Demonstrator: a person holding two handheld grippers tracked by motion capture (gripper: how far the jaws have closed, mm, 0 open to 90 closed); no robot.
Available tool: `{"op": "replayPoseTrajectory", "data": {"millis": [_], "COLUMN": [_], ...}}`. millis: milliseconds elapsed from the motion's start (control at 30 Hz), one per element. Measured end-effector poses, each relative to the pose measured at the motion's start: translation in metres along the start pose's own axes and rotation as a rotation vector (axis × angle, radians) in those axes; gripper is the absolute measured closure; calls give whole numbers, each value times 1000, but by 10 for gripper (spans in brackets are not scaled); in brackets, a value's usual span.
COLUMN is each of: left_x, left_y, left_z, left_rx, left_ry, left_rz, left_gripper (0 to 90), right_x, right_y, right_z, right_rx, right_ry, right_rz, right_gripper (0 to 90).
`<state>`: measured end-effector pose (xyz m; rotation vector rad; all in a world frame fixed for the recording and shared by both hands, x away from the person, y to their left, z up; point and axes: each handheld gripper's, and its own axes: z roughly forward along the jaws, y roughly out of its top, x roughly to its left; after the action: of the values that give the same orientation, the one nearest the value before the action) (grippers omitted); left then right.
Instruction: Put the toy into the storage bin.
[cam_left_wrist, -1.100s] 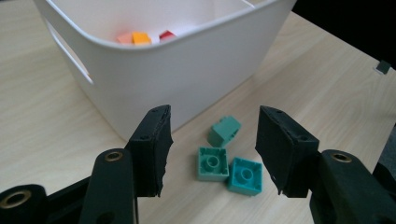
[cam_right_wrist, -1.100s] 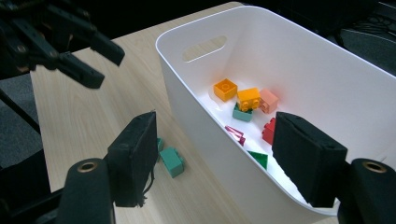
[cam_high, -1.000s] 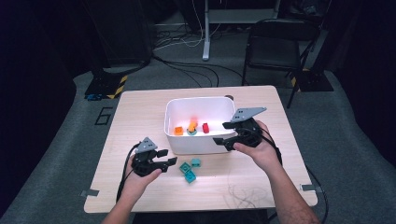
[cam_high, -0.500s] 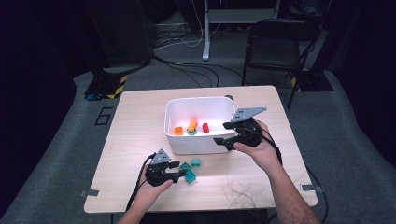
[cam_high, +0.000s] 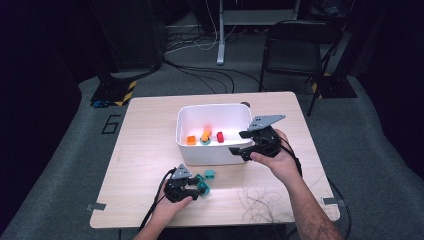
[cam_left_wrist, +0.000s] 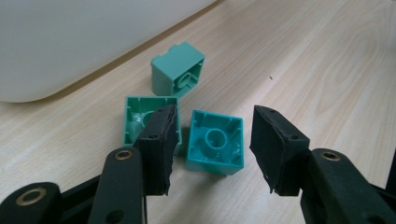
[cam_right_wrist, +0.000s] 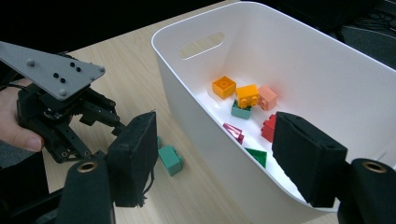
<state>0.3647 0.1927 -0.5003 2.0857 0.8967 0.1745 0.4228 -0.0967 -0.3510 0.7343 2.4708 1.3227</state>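
Note:
Three small bricks lie on the table in front of the white bin (cam_high: 200, 155). My left gripper (cam_left_wrist: 215, 122) is open, with its jaws on either side of a turquoise brick (cam_left_wrist: 215, 142) lying hollow side up. A green brick (cam_left_wrist: 135, 114) sits partly behind the left jaw, and another green brick (cam_left_wrist: 180, 70) lies farther off toward the bin. In the high view the left gripper (cam_high: 194, 190) is at the bricks (cam_high: 205, 181). My right gripper (cam_high: 241, 143) is open and empty at the bin's front right corner, its jaws spanning the wall (cam_right_wrist: 205, 126).
Inside the bin lie an orange brick (cam_right_wrist: 223, 87), a yellow one (cam_right_wrist: 247, 95), a pink one (cam_right_wrist: 267, 98), a red one (cam_right_wrist: 269, 128) and a few darker pieces. Thin cables (cam_high: 255, 197) trail over the table's front. A folding chair (cam_high: 292, 47) stands beyond the table.
My left gripper has moved right across the table to the turquoise bricks, and its jaws now bracket one. The right gripper has stayed by the bin.

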Motion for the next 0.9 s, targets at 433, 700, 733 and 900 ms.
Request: {"op": "replayPoseTrajectory", "data": {"millis": [433,700,733,900], "left_x": [-10,-16,-17,-18], "left_y": [-1,-2,-1,2], "left_z": [10,19,20,18], "left_rx": [27,69,65,64], "left_ry": [-21,-25,-26,-15], "left_rz": [14,64,65,86], "left_gripper": [499,564,566,585], "right_x": [1,2,2,1], "right_y": [0,0,0,0], "right_z": [2,2,2,0], "right_rx": [8,6,6,-1], "right_ry": [1,3,3,2], "right_rz": [4,-1,-1,2], "right_gripper": [308,308,308,308]}}
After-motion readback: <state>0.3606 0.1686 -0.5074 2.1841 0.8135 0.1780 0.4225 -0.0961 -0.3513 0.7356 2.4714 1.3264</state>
